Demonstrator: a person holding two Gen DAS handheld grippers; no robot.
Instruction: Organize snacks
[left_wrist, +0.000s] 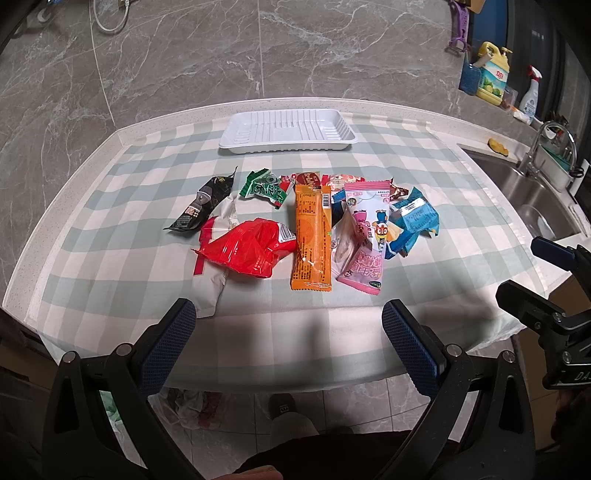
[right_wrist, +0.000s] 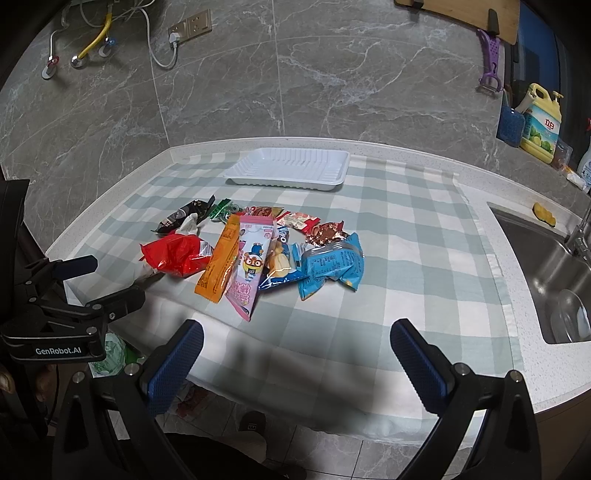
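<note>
Nothing looks sorted yet: the white tray (left_wrist: 288, 133) sits empty at the back of the checked surface (left_wrist: 110, 184), and the snacks (left_wrist: 310, 229) lie in a loose heap just in front of it, none inside. Both the left hand-held gripper (left_wrist: 288, 343) and the right hand-held gripper (right_wrist: 295, 358) hover at the near edge with fingers spread apart, holding nothing, so the whole pile seems left to move.
</note>
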